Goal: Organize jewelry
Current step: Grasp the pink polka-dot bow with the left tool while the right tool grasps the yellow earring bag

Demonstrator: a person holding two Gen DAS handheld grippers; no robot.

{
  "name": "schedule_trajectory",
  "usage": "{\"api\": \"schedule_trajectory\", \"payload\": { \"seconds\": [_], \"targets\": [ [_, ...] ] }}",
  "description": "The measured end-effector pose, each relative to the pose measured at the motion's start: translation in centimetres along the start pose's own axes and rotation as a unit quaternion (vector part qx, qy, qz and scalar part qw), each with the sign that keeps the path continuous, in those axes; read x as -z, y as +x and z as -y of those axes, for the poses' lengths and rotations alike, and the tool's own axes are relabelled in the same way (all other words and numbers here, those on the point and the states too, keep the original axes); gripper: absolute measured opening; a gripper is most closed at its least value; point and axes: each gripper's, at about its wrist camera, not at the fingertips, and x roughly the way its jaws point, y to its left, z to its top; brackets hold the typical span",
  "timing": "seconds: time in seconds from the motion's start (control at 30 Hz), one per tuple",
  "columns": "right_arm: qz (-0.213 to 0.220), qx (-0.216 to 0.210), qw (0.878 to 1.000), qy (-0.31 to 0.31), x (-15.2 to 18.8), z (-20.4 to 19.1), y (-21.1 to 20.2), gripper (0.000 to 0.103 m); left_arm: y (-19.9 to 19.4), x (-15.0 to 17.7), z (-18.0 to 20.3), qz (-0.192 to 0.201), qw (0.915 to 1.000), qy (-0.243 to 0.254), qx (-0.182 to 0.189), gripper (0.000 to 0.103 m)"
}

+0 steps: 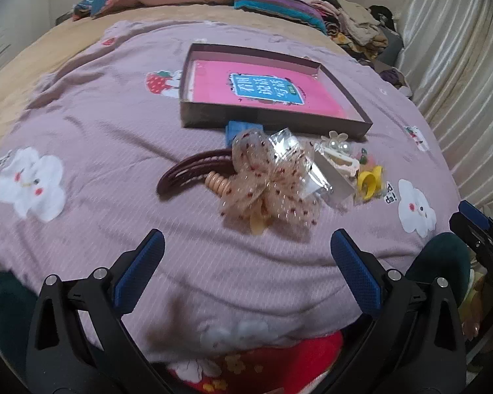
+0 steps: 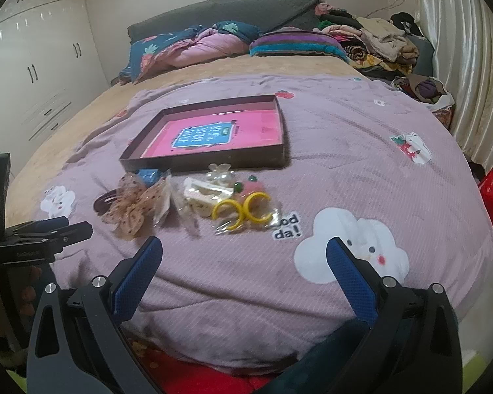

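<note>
Both the left gripper (image 1: pixel 246 262) and right gripper (image 2: pixel 245 269) hang wide apart and empty over the blanket's (image 1: pixel 98 151) near edge. Beyond lies the accessory pile, just before the box tray's (image 1: pixel 272 121) near wall. The tulle bow (image 1: pixel 266 180) looks light and floppy (pinch its knotted centre); the yellow rings (image 2: pixel 243 213) look stiff and slippery.

The blue item (image 1: pixel 243 130) lies half hidden between the box (image 1: pixel 272 121) and the bow (image 1: pixel 266 180). The bow covers part of the brown clip (image 1: pixel 187 169). The bagged pieces (image 1: pixel 338 164) blur together.
</note>
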Motion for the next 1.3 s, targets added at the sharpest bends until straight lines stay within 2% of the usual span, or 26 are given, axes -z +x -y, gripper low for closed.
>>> {"api": "schedule_trajectory", "payload": {
  "seconds": [0.23,0.43,0.53,0.6,0.73,0.9,1.07,1.3],
  "targets": [
    [-0.006,0.009,1.0,-0.001,-1.3,1.5,2.0,0.099,2.8,-1.9,0.7,-0.011,0.999,0.037,0.021,0.093],
    [-0.03,0.002,1.0,0.006,-1.9,2.5,4.5,0.099,5.3,-3.8,-0.5,-0.027,0.9991,0.016,0.027,0.077],
    [-0.046,0.005,0.999,-0.002,-1.9,2.5,5.9,0.099,6.0,-4.5,-0.2,-0.03,0.9987,0.024,0.033,0.067],
    [-0.061,0.009,0.998,-0.007,-1.8,2.5,6.9,0.099,6.4,-4.7,-0.2,-0.032,0.9986,0.023,0.035,0.05],
    [-0.075,-0.003,0.997,-0.006,-1.9,2.5,8.7,0.099,7.2,-4.8,0.1,-0.037,0.998,0.025,0.043,0.036],
    [-0.09,-0.009,0.996,-0.015,-2.5,2.1,10.9,0.099,7.5,-4.8,0.0,-0.037,0.9977,0.021,0.053,0.01],
    [-0.114,-0.035,0.993,-0.005,-2.7,1.5,12.9,0.099,6.8,-5.0,-0.6,-0.026,0.9975,0.013,0.065,0.006],
    [-0.123,-0.028,0.992,-0.014,-2.6,0.5,14.4,0.099,5.4,-5.8,-1.4,-0.005,0.998,0.005,0.062,0.004]
  ]
}}
